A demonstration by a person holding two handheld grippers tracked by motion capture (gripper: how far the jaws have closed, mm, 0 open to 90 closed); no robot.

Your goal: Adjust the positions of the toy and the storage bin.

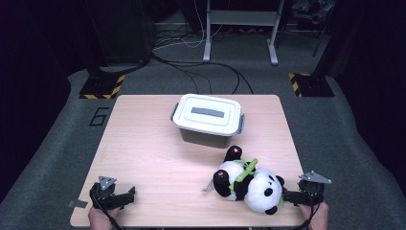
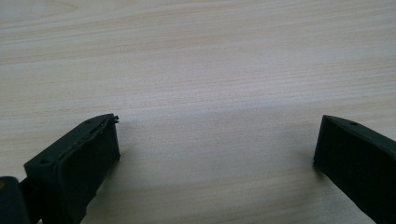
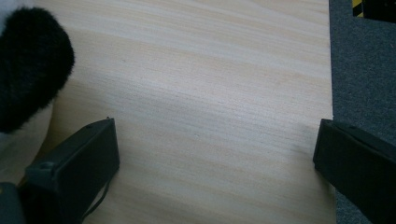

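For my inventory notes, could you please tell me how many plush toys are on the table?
1: a panda plush lies at the table's near right corner, in front of the lidded box, beside the right tool.

Pale wood-grain counter (image 1: 143, 143), lit from above; grey carpet floor (image 1: 335, 129) around it, edges falling into dark; black cables (image 1: 201, 72) trailing across the carpet behind; two yellow-and-black striped bases (image 1: 101, 87) at left and right; grey metal frame legs (image 1: 239, 28) at far back; a "6" marked on the floor (image 1: 99, 116).
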